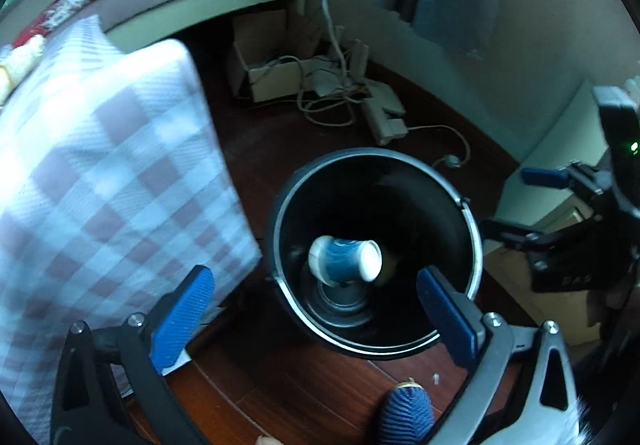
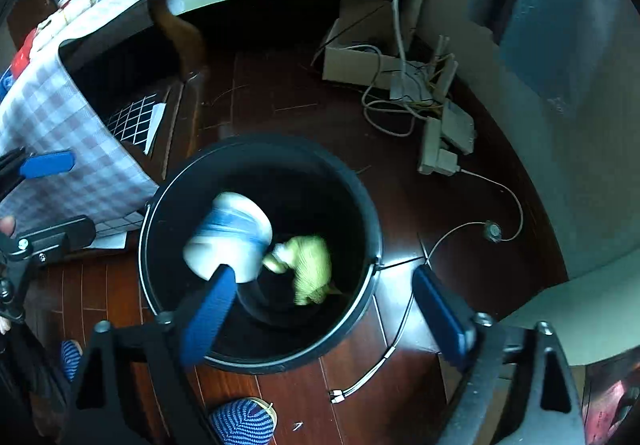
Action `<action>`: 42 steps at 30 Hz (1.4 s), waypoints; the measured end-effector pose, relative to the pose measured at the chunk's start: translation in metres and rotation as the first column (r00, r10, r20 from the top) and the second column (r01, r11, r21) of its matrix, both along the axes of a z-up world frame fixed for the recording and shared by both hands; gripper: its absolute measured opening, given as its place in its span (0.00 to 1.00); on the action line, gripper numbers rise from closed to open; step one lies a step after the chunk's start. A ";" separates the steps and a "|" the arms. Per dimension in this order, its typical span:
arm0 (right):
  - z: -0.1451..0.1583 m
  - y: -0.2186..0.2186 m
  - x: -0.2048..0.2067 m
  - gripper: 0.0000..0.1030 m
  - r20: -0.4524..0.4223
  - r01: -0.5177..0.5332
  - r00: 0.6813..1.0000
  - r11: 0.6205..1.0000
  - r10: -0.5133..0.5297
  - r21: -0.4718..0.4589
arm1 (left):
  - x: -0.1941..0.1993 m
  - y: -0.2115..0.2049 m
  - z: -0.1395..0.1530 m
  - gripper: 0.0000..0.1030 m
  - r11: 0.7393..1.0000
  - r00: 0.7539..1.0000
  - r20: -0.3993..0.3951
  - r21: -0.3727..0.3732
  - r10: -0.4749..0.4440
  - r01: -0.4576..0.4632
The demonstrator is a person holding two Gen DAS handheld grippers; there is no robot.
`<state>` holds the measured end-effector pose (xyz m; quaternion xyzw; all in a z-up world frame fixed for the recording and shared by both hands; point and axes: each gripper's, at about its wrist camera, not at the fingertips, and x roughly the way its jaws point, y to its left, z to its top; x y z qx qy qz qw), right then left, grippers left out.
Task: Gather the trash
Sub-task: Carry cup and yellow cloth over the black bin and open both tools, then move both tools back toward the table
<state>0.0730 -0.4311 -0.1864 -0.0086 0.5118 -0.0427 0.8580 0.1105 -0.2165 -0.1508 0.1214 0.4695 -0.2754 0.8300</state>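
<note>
On a dark wooden bedroom floor, the blue-and-white paper cup (image 1: 345, 259) lies inside the round black bin (image 1: 476, 229); both the left gripper (image 1: 316, 309) and right gripper (image 2: 328, 321) hang spread and empty above it. This looks like the drop step, so next comes fetching more trash. Only the right wrist view shows the crumpled yellow-green wrapper (image 2: 310, 263) clearly.

I read no clear text; faint embossed marks on the right gripper (image 1: 576, 279), possibly letters, too blurred.
</note>
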 end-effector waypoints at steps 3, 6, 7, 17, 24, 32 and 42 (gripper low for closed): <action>0.006 0.000 -0.004 0.95 0.016 0.019 1.000 1.000 -0.019 -0.006 | -0.006 0.007 0.003 0.99 1.000 1.000 0.015 0.002 0.012 -0.012; 0.011 0.000 -0.008 0.96 0.020 0.036 0.999 0.999 -0.036 -0.013 | -0.006 0.013 0.006 0.99 1.000 0.999 0.030 0.004 0.014 -0.014; 0.014 0.002 -0.010 0.96 0.023 0.038 0.999 0.999 -0.037 -0.014 | -0.005 0.013 0.007 0.99 1.000 0.999 0.032 0.003 0.016 -0.016; 0.045 0.026 -0.029 0.96 0.122 0.054 0.991 0.997 -0.048 -0.050 | -0.014 0.038 0.040 0.99 0.998 0.991 0.118 -0.019 0.062 -0.060; 0.071 0.052 -0.036 0.96 0.197 0.054 0.979 0.998 -0.045 -0.043 | -0.018 0.061 0.062 0.99 0.993 0.982 0.153 -0.049 0.115 -0.109; 0.097 0.086 -0.035 0.96 0.285 0.023 0.958 0.999 -0.016 -0.022 | -0.023 0.105 0.089 0.99 0.974 0.955 0.199 -0.085 0.222 -0.209; 0.129 0.157 -0.007 0.96 0.346 -0.106 0.933 0.994 0.097 0.007 | -0.015 0.188 0.116 0.99 0.925 0.887 0.263 -0.114 0.379 -0.361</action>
